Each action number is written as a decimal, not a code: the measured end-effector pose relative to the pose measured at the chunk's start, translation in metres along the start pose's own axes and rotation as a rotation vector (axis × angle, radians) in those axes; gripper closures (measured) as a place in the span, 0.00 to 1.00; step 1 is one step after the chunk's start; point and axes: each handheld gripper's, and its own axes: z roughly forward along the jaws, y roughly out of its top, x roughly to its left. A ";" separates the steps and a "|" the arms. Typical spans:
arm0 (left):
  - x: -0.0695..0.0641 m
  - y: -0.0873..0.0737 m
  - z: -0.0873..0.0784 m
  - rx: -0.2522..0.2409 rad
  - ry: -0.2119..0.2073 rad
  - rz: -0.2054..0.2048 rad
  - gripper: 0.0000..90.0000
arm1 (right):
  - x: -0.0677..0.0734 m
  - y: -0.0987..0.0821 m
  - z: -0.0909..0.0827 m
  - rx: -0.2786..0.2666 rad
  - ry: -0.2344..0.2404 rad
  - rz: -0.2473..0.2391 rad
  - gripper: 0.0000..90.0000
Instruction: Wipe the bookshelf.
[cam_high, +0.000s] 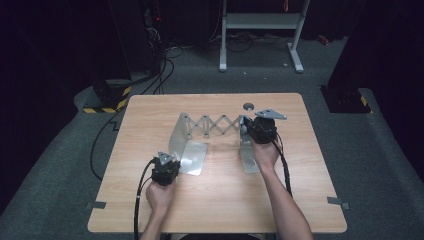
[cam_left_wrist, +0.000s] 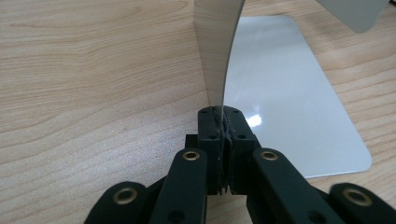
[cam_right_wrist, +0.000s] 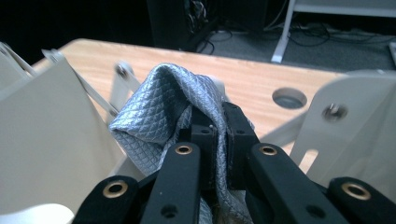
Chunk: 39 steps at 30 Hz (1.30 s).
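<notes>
An expandable metal bookend rack (cam_high: 215, 137) stands a little behind the middle of the wooden table (cam_high: 220, 200). It has two L-shaped end plates joined by a scissor lattice (cam_high: 217, 124) that runs parallel to the far edge.

The left tongs (cam_high: 167, 162) are clamped narrow on the near edge of the left end plate (cam_left_wrist: 217, 51). In the left gripper view the upright sheet of that plate rises straight out from between the closed pads, while the plate's flat foot (cam_left_wrist: 289, 98) lies on the table just to the right of the jaws.

The right tongs (cam_high: 255, 131) sit at the right end plate (cam_high: 248, 155), just below the lattice's right end. In the right gripper view they are pinched narrow on a grey cloth with a quilted diamond texture (cam_right_wrist: 163, 112); the fabric bunches up over and to the left of the jaws. It sits between the two pale plates, with the right plate's bolted upright (cam_right_wrist: 345, 130) close on one side and the left plate (cam_right_wrist: 46, 140) on the other, so the metal crowds the cloth from both sides.

A round grommet hole (cam_high: 248, 106) is set into the table near the far edge, just behind the right tongs. The cables (cam_high: 140, 195) from each gripper trail back toward the near edge along the person's forearms. Beyond the table, a white metal frame (cam_high: 260, 30) stands on the grey carpet, and a base marked with yellow and black stripes (cam_high: 107, 102) sits off the far left corner.
</notes>
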 end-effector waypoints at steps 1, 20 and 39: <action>0.000 0.000 0.000 0.000 -0.001 -0.001 0.97 | 0.000 -0.003 0.003 0.010 -0.006 -0.001 0.95; 0.000 0.000 0.000 0.001 -0.003 -0.002 0.97 | -0.008 -0.051 0.046 0.186 -0.042 -0.001 0.95; 0.000 0.000 0.000 -0.001 -0.003 0.002 0.97 | -0.013 -0.008 0.000 -0.002 -0.073 0.037 0.95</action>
